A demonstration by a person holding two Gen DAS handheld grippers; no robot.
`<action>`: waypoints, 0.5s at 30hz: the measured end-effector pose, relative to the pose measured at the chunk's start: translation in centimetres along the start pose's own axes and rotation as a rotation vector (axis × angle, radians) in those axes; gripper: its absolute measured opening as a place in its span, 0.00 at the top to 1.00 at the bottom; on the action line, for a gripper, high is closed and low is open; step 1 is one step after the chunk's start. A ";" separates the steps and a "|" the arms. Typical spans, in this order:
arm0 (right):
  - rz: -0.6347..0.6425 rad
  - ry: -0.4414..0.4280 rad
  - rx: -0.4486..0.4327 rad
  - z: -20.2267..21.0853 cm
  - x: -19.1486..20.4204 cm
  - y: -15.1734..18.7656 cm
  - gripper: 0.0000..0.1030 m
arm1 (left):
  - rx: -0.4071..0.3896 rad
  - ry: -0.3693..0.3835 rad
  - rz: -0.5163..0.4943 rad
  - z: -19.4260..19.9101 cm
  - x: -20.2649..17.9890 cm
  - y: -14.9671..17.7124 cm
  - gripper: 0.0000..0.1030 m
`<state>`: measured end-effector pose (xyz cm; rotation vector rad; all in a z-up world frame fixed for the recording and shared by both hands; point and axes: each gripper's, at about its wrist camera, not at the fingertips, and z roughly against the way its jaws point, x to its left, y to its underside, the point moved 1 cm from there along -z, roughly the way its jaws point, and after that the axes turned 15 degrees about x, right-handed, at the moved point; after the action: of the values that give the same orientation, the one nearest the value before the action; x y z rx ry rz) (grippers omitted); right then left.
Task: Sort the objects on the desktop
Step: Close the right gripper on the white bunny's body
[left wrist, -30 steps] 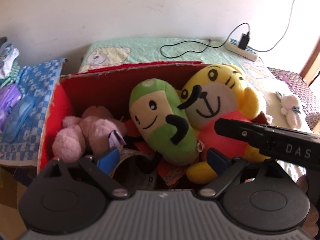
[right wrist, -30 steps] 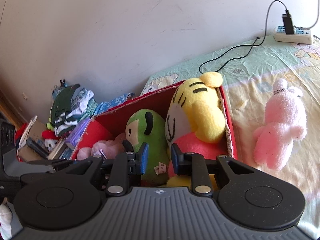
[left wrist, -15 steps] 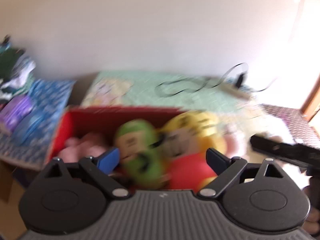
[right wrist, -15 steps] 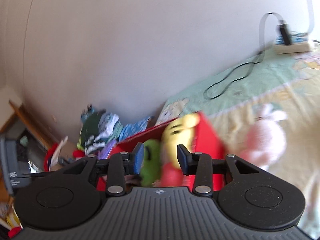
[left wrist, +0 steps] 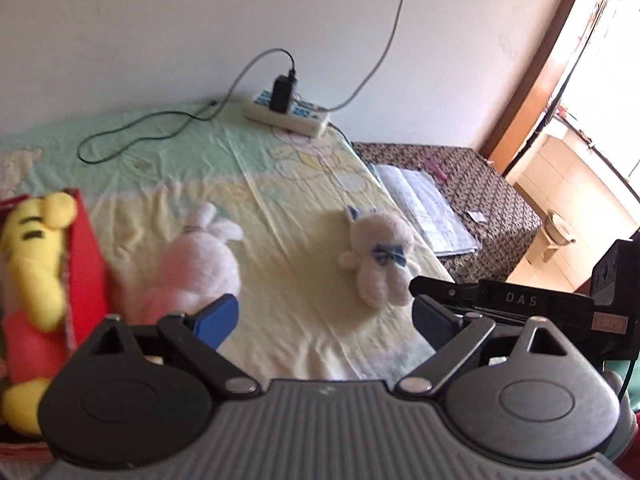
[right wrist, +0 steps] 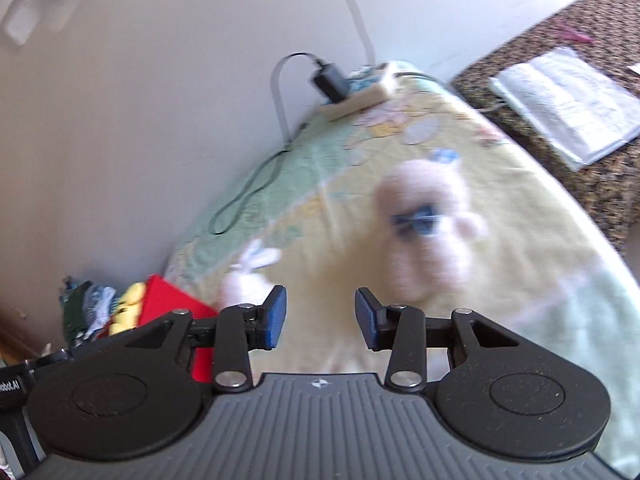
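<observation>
- We see both grippers over the bed (left wrist: pixel 312 312), its cartoon-print sheet green toward the wall and pale yellow nearer us.
- Left gripper (left wrist: pixel 326 318): blue-padded fingers spread wide, nothing between them but bare sheet.
- Right gripper (right wrist: pixel 320 318): its jaws have just been opening, and the pads stand apart with nothing held; only sheet shows in the gap.
- In the left wrist view, the right gripper's black finger (left wrist: pixel 500 300) pokes in from the right edge, its tip just beside the white toy.
- The white plush bear (left wrist: pixel 380 256), blue bow at its neck, lies on the yellow part of the sheet near the bed's right edge. In the right wrist view it sits just beyond the fingers, blurred.
- The pink plush rabbit (left wrist: pixel 198 256) lies on the sheet to the bear's left, well apart from it, close to the red box (left wrist: pixel 82 264) at the bed's left side.
- Inside that box a yellow tiger plush (left wrist: pixel 34 256) leans against the near wall, its head above the rim.
- Far back, at the wall edge of the bed, a power strip (left wrist: pixel 290 118) holds a black charger (left wrist: pixel 282 94), whose cable (left wrist: pixel 132 134) loops across the green sheet.
- Beyond the bed's right edge, an open book (left wrist: pixel 424 208) rests on a dark patterned surface (left wrist: pixel 492 196).
- Left of the box, the right wrist view catches a heap of clothes (right wrist: pixel 82 312), too small to tell apart.
</observation>
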<state>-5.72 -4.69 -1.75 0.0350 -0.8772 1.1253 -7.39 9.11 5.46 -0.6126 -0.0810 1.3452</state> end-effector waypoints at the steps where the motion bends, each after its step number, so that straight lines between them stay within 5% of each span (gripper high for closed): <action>1: -0.018 0.014 -0.001 0.2 -1.1 -0.2 0.58 | 0.022 0.015 -0.009 -1.2 -0.6 -0.4 0.09; 7: -0.103 0.051 0.004 0.1 -6.0 -2.6 0.48 | 0.093 0.102 0.024 -7.7 -2.8 -3.6 0.10; 15: -0.129 0.039 0.029 -2.6 -8.4 -6.5 0.40 | 0.172 0.075 -0.005 -14.6 -4.2 -6.3 0.10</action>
<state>-0.26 -13.01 -6.19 0.0920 -0.8125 1.0144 2.97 -0.73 -2.75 -0.5163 0.0938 1.3078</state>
